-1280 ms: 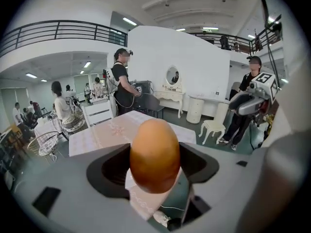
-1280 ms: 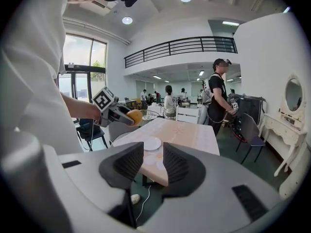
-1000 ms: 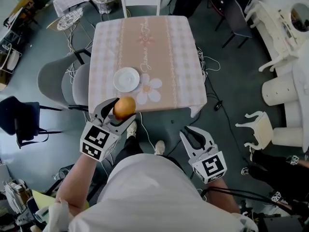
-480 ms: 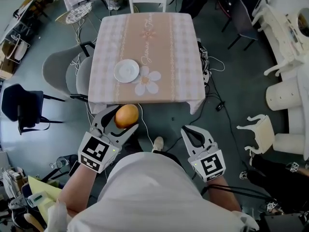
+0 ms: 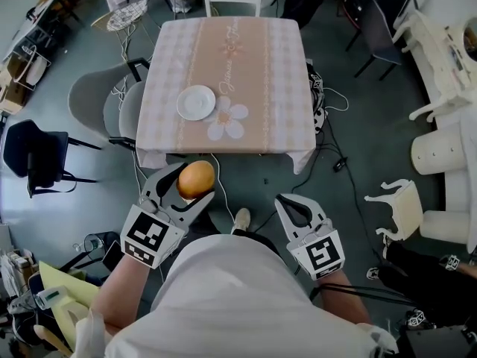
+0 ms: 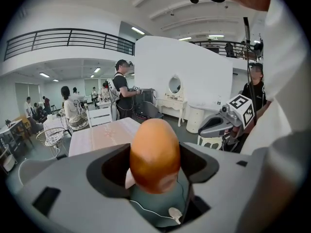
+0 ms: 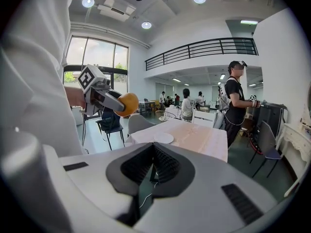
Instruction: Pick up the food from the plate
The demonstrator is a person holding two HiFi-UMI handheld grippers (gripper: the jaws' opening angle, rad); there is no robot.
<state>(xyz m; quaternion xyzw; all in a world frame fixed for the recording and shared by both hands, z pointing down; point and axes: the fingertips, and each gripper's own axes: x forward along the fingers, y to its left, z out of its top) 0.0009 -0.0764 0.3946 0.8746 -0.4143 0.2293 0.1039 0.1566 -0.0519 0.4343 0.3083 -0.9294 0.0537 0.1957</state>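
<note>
Since the plate lies bare, step in hand: pick-up looks done; the carry is what is left
Food [image 5: 196, 178]: 1 round, orange-coloured piece, smooth-skinned; off the plate, held in the air over the floor, just short of the near edge of the tabletop [image 5: 253, 73]
Left gripper [image 5: 192, 186]: its 2 fingers are closed on the food, 1 at each side; the piece stands well above them
Right gripper [image 7: 153, 152]: fingers pressed together, nothing between them; held low at the person's right, well apart from the food
Plate [image 5: 196, 102]: white, round, nothing on it; near the left edge of the tabletop, just beside a printed daisy [image 5: 226, 123]
Next move, as judged: no further lift needed; keep the squeeze even, since a round smooth piece could roll out; level carry to wherever it goes
Writing: 1 line of cursive script along the cloth's middle band, too small to read
Markers: black-and-white square patterns on both gripper cubes; no words
Brands, labels: none seen
</note>
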